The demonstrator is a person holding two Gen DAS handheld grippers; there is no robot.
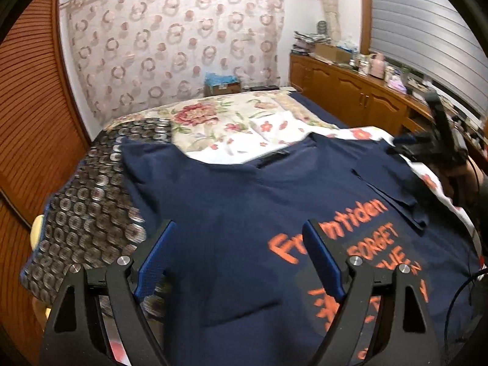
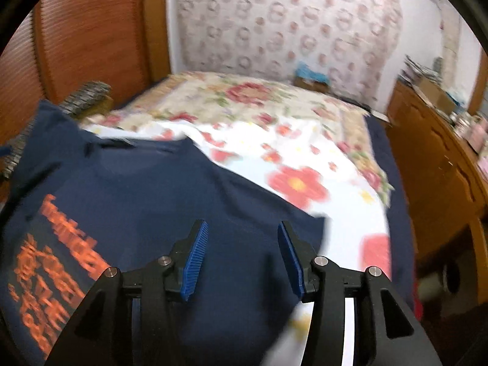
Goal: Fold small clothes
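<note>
1. Navy T-shirt (image 1: 244, 207) lies spread print-up on the bed (image 1: 231, 122), so its edges can be folded.
2. Left hand-held gripper (image 1: 241, 256) hovers wide open above the shirt, holding nothing.
3. Right hand-held gripper (image 2: 242, 259), half open over the shirt's sleeve side, seems empty; blur obscures this.

The shirt (image 1: 244, 207) is matt navy knit cloth with a flat orange print (image 1: 360, 244). Under it the sheet (image 2: 305, 164) is thin, smooth floral cotton-like cloth, and a coin-patterned cover (image 1: 91, 201) has a slight sheen. The left gripper (image 1: 241, 256) and right gripper (image 2: 242, 259) are matt black plastic with ribbed blue rubbery pads (image 2: 195, 262) and bright metal pins (image 1: 124, 260). The cabinet (image 1: 344, 91) is glossy varnished wood; the door (image 1: 30, 122) is ribbed wood slats. The curtain (image 1: 170, 39) is sheer patterned fabric.
</note>
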